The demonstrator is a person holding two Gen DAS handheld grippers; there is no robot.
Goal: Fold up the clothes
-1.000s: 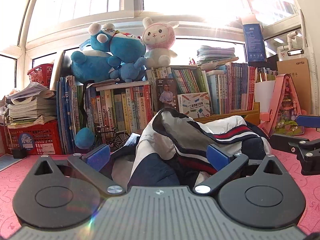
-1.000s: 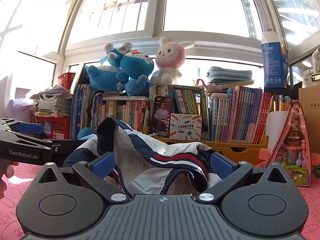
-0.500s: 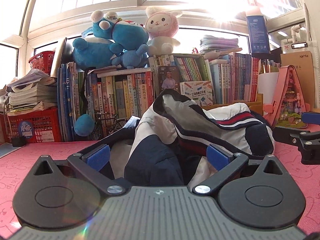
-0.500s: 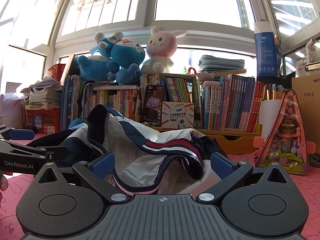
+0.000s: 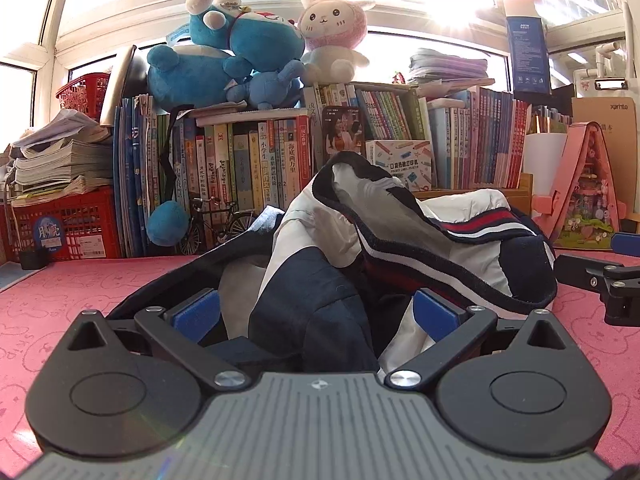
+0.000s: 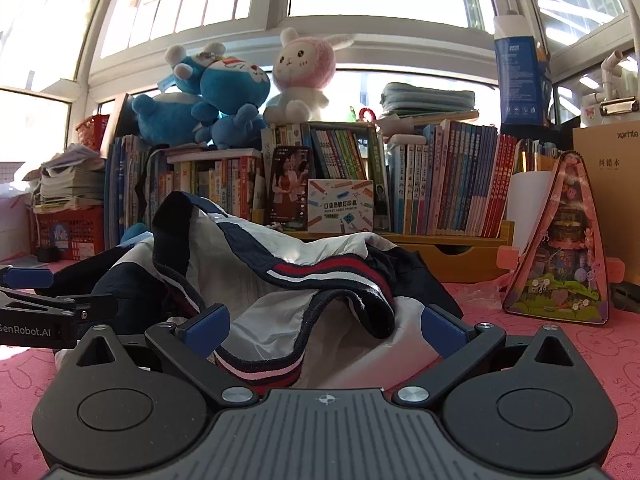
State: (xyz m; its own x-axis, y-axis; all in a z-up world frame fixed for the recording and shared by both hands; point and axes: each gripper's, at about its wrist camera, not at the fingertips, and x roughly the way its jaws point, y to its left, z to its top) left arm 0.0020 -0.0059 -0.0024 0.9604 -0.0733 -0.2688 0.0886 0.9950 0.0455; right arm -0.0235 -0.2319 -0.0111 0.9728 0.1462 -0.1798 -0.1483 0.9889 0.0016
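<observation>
A crumpled navy-and-white jacket (image 5: 384, 256) is lying heaped on a pink mat (image 5: 80, 292) as the left gripper (image 5: 316, 314) and right gripper (image 6: 326, 326) are flanking it, jaws spread wide, bunched cloth sitting between the blue pads, ungripped.

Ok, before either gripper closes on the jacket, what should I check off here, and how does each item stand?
1. Left gripper open: ok, jaws wide apart.
2. Right gripper open: ok, jaws wide apart.
3. Fabric between the left gripper's jaws: ok, navy and white folds of the jacket sit there.
4. Fabric between the right gripper's jaws: ok, the striped hem lies there.
5. Jacket spread flat for folding: not ok, it is a crumpled heap on the pink mat.
6. Grippers apart from each other: ok, each shows at the edge of the other's view, not touching.
</observation>
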